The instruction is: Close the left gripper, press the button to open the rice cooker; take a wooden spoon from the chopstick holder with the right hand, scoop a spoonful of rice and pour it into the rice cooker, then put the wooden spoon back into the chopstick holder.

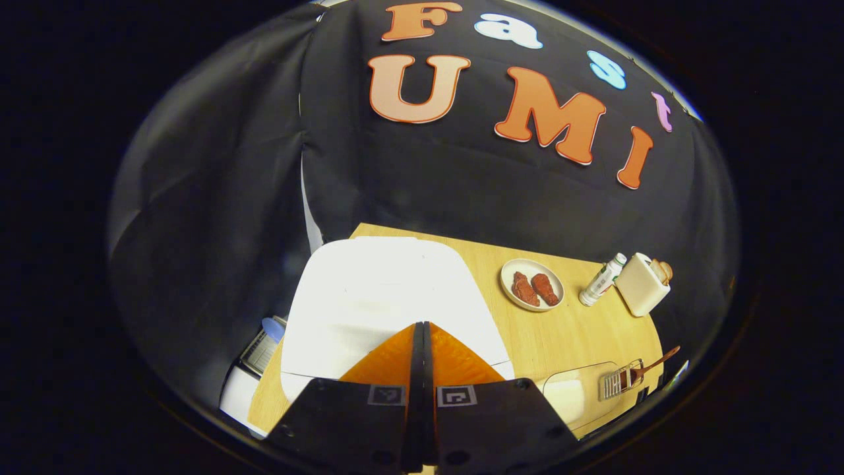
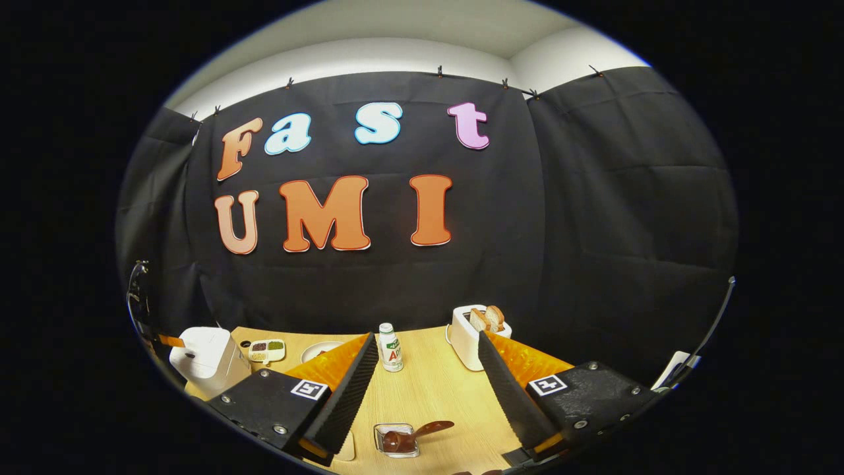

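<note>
The white rice cooker [image 1: 382,297] stands with its lid down, right in front of my left gripper [image 1: 422,328]. That gripper is shut, fingers pressed together with nothing between them, its tips over the front of the lid. In the right gripper view the cooker [image 2: 208,359] sits at the table's far left. A wooden spoon [image 2: 432,427] leans in the small clear chopstick holder [image 2: 395,441], low between the fingers of my right gripper [image 2: 428,340], which is open and empty above the table. In the left gripper view the holder [image 1: 620,381] is at the near right edge.
On the wooden table [image 1: 567,330] are a plate of red meat pieces [image 1: 531,284], a small bottle [image 1: 602,280] and a white toaster with bread [image 1: 643,284]. A clear container [image 1: 573,396] lies beside the holder. A small divided dish [image 2: 266,350] sits behind the cooker.
</note>
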Available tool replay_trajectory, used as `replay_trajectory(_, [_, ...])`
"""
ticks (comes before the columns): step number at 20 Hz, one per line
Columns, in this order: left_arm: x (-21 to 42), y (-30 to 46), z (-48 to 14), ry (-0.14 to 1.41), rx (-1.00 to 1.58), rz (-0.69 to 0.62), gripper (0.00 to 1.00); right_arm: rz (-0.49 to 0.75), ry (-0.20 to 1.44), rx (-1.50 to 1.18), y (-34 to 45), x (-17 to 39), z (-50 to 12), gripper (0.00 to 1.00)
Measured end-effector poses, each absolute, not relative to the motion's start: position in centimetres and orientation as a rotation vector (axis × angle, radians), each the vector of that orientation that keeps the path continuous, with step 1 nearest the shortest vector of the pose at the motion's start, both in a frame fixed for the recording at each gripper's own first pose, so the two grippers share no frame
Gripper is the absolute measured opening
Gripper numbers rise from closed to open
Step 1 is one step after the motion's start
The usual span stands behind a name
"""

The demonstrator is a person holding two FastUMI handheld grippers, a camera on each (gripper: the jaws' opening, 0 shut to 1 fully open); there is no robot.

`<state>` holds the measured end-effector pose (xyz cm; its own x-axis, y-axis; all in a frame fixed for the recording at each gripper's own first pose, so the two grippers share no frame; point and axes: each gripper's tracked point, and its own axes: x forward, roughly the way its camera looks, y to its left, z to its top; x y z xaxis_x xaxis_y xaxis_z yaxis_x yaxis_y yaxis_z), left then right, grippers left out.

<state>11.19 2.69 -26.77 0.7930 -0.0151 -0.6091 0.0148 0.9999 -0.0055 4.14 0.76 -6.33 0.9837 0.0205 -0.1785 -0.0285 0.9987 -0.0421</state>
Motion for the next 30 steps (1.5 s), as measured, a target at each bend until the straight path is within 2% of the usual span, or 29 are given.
replay_trajectory(4, [10.8,3.8,-28.7,0.705,0.015,0.002,0.02,0.038,0.188,-0.037,1.2,4.3,-6.7,0.95])
replay_trajectory(9, [10.6,3.6,-30.3,0.753,-0.084,0.007,0.04,0.046,0.202,-0.061,1.5,4.4,-7.0,0.95])
replay_trajectory(13, [10.7,3.8,-29.6,0.686,-0.151,0.024,0.03,0.054,0.211,-0.061,2.2,4.5,-7.4,0.95])
replay_trajectory(15, [10.7,3.8,-28.1,0.634,-0.112,0.032,0.03,0.057,0.201,-0.059,2.1,4.5,-7.2,0.95])
replay_trajectory(19, [11.5,3.5,-20.4,0.462,-0.086,0.041,0.03,0.051,0.204,-0.033,1.8,4.4,-7.6,0.95])
replay_trajectory(20, [11.7,3.7,-18.5,0.427,-0.084,0.046,0.04,0.049,0.207,-0.032,1.7,4.3,-7.8,1.0])
replay_trajectory(21, [11.4,3.7,-17.5,0.407,-0.087,0.043,0.04,0.049,0.21,-0.032,1.6,4.3,-8.1,1.0])
replay_trajectory(22, [11.1,3.6,-16.7,0.393,-0.094,0.044,0.04,0.05,0.214,-0.034,1.6,4.3,-8.3,1.0])
replay_trajectory(23, [10.9,3.7,-16.0,0.377,-0.101,0.044,0.04,0.049,0.214,-0.038,1.5,4.2,-8.5,0.95])
replay_trajectory(30, [8.8,4.8,-13.1,0.293,-0.033,0.076,0.04,0.037,0.22,0.007,0.8,4.1,-10.2,0.95])
